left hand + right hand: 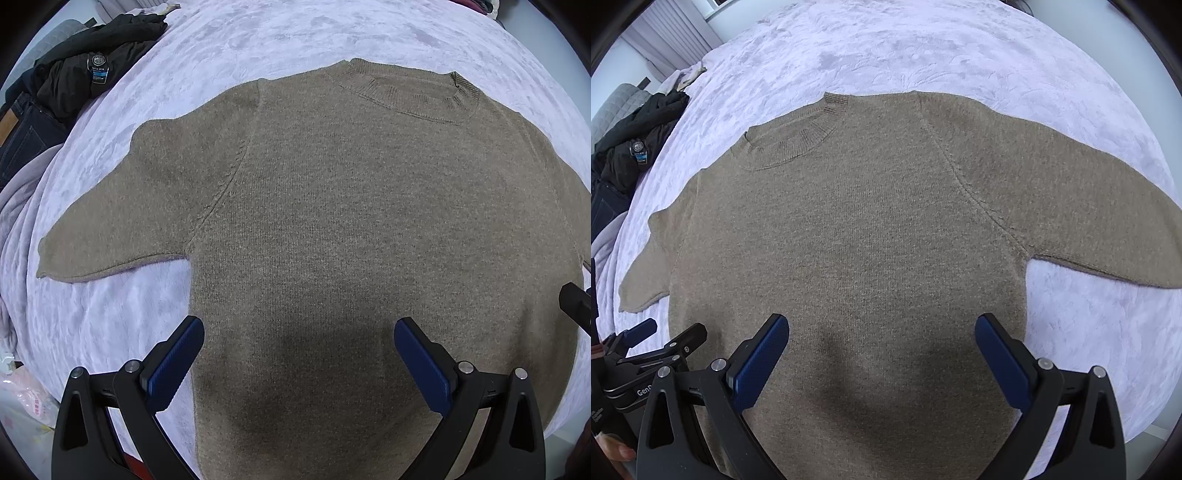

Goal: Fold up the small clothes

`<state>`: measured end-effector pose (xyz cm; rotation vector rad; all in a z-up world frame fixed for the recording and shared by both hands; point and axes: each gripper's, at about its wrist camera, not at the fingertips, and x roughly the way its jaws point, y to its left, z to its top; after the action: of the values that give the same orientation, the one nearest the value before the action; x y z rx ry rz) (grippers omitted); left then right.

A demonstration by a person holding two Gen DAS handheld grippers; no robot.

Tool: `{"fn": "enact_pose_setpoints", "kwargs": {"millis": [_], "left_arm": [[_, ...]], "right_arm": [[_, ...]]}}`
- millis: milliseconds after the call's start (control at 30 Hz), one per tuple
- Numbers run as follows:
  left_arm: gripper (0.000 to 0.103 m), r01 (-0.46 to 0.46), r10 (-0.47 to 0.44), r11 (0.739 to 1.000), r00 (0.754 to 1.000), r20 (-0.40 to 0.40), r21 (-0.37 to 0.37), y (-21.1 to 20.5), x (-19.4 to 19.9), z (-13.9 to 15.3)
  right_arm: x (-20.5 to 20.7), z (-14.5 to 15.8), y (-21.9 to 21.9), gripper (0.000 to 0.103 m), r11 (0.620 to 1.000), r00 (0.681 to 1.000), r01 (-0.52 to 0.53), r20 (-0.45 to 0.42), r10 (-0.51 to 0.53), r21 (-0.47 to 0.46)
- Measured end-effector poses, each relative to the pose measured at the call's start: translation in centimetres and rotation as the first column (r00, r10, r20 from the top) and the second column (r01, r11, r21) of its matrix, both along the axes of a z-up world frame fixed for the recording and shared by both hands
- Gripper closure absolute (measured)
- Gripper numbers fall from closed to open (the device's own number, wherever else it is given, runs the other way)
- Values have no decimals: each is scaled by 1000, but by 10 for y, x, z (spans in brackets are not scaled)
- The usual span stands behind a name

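A brown knit sweater (332,203) (849,221) lies flat and face up on a lavender bedspread (258,37) (923,48). Its ribbed collar (406,92) (798,140) is at the far side and both short sleeves are spread out. The left sleeve (110,229) points left and the right sleeve (1089,214) points right. My left gripper (299,325) hovers open over the lower left body, holding nothing; it also shows as the left gripper (670,330) in the right wrist view. My right gripper (882,321) hovers open over the lower right body, also holding nothing.
A black jacket (92,62) (635,140) and dark jeans (18,136) are piled at the bed's far left edge. A plastic bag (22,402) lies beside the bed at lower left. Grey curtains (676,40) hang at the back left.
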<state>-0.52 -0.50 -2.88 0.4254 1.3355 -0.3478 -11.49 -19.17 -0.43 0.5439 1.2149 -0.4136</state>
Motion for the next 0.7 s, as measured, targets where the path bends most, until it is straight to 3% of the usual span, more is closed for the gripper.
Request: {"fn": "enact_pose_setpoints", "kwargs": {"millis": [433, 700], "left_arm": [[0, -19, 19, 1000, 1000, -11, -15, 4, 0, -3], [0, -21, 21, 1000, 1000, -12, -16, 6, 1, -3]], "right_arm": [[2, -1, 2, 2, 1000, 1000, 1, 31, -1, 24], [5, -2, 4, 2, 1000, 1000, -1, 1, 1, -5]]}}
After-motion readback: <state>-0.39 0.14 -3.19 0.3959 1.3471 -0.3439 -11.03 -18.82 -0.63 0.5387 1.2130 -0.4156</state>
